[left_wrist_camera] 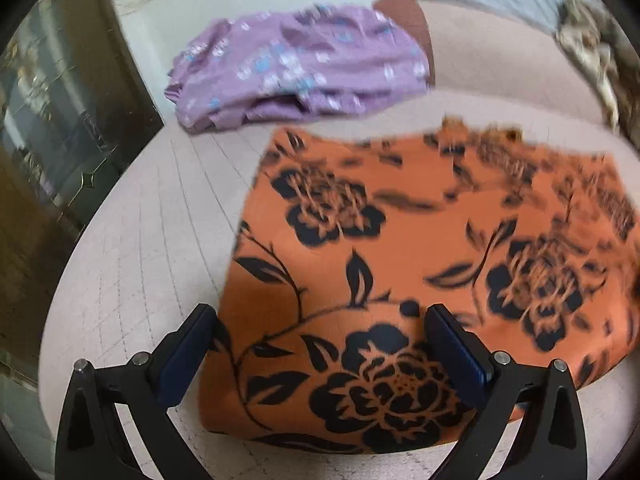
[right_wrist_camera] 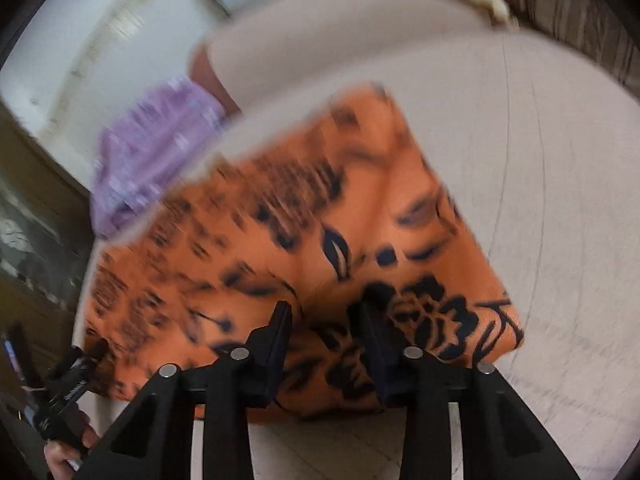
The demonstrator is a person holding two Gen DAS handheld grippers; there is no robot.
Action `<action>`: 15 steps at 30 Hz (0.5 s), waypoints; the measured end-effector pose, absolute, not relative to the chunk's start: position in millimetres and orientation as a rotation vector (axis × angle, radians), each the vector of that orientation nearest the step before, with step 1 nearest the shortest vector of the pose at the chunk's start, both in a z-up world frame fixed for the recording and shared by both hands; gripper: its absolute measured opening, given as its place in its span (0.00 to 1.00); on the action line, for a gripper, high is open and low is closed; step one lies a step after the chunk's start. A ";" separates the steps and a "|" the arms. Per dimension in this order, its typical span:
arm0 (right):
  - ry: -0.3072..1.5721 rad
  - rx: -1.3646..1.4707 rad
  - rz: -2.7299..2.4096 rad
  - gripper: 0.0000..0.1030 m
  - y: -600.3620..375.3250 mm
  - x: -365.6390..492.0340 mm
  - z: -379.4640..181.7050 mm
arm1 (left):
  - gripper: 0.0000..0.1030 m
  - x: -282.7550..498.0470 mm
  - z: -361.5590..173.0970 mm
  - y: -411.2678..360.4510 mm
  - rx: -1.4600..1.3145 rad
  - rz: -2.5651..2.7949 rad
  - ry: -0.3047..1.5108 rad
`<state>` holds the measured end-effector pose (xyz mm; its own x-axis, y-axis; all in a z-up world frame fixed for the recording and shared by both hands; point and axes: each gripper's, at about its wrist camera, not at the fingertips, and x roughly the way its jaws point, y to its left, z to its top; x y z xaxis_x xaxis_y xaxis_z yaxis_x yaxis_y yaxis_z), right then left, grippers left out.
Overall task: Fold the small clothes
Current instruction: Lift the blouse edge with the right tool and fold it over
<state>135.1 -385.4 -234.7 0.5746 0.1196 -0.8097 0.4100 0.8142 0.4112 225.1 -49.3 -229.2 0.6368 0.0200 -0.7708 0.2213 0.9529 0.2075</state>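
The orange cloth [left_wrist_camera: 420, 248], printed with black flowers, lies flat on the pale round cushion [left_wrist_camera: 152, 216] and is the landmark here. It looks already folded into a rough rectangle, with its near edge doubled and thick, likely so another fold can be made across it.

The left claw [left_wrist_camera: 320, 320] hangs over the near left corner of the orange cloth with its fingers spread wide. One finger is over the bare cushion just left of the cloth's edge, the other over the print. Nothing is pinched; it seems poised to come down astride that corner.

The right claw [right_wrist_camera: 324, 316] sits at the near edge of the orange cloth, toward its right corner, fingers drawn partway together with a hump of the cloth bunched between them. The view is blurred, so I cannot tell if the pads are really pressing the cloth or only straddling it. A grip there would serve to lift that edge and carry it over.

Beyond the far left side of the orange cloth lies one purple garment [left_wrist_camera: 296, 68], crumpled and seemingly unfolded, probably waiting its turn.

Count: two garments, one orange and one purple; two claws; one cushion. A hand [right_wrist_camera: 68, 452] shows left of the orange cloth in the right view, holding the other tool.
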 end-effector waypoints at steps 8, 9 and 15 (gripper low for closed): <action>0.873 0.583 -0.149 0.40 -388.7 156.1 -206.5 | 1.00 229.4 -216.6 -37.5 0.233 -0.078 0.835; 0.853 0.563 -0.157 0.40 -389.8 164.7 -201.3 | 1.00 231.2 -216.7 -36.3 0.235 -0.064 0.835; 0.948 0.567 -0.291 0.42 -429.7 250.7 -231.0 | 1.00 244.6 -224.2 -31.3 0.232 -0.019 0.876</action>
<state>250.7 -429.7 -231.0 0.5592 0.0092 -0.8290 0.4723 0.8183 0.3277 244.6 -31.3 -224.2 0.6415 0.0783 -0.7631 0.1116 0.9747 0.1938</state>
